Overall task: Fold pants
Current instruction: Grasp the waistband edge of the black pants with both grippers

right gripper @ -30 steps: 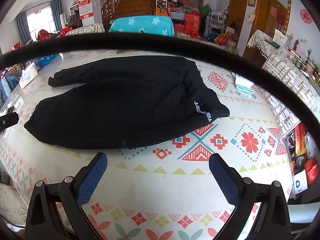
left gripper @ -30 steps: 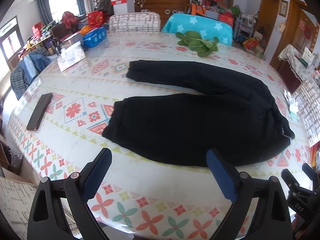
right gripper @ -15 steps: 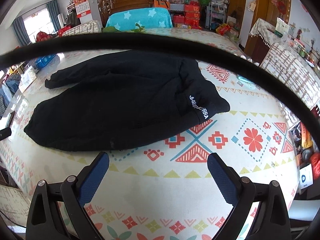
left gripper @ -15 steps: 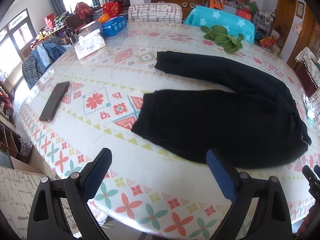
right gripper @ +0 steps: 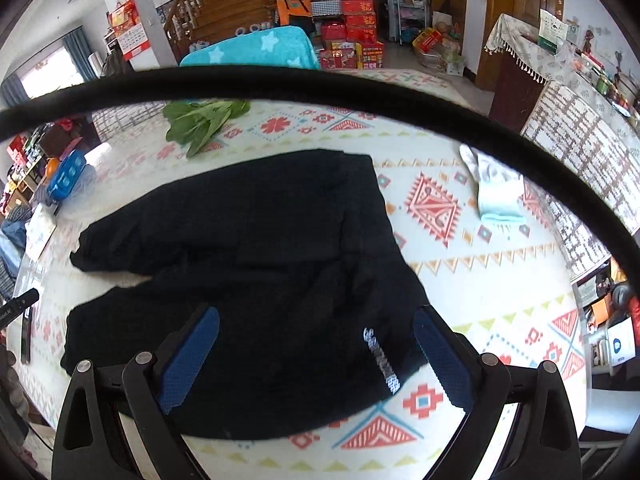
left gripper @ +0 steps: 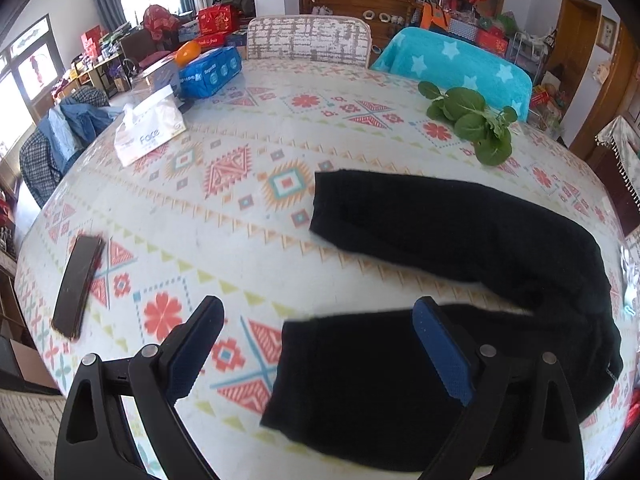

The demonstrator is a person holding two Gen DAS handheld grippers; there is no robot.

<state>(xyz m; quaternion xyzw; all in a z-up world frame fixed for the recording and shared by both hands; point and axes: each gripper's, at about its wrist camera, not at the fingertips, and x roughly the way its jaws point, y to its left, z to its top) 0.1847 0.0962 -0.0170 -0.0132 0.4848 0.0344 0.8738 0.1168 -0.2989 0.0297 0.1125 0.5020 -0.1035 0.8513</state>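
Black pants (left gripper: pixel 460 240) lie flat on the patterned table (left gripper: pixel 224 200), legs spread to the left, waist to the right. My left gripper (left gripper: pixel 316 344) is open and empty, hovering over the near leg's cuff (left gripper: pixel 304 368). In the right wrist view the pants (right gripper: pixel 260 248) fill the middle, and a white logo (right gripper: pixel 382 360) marks the waistband. My right gripper (right gripper: pixel 316 354) is open and empty, above the near waist corner.
A black phone (left gripper: pixel 78 286) lies near the left edge. A tissue box (left gripper: pixel 148 132) and a blue pack (left gripper: pixel 210 72) sit far left. Green leaves (left gripper: pixel 472 120) lie at the back. A pale glove (right gripper: pixel 496 192) lies right of the waist. Chairs stand behind the table.
Both grippers have moved forward and down over the table. The left one now hangs over the near leg cuff, the right one over the waist corner. The pants have not moved.
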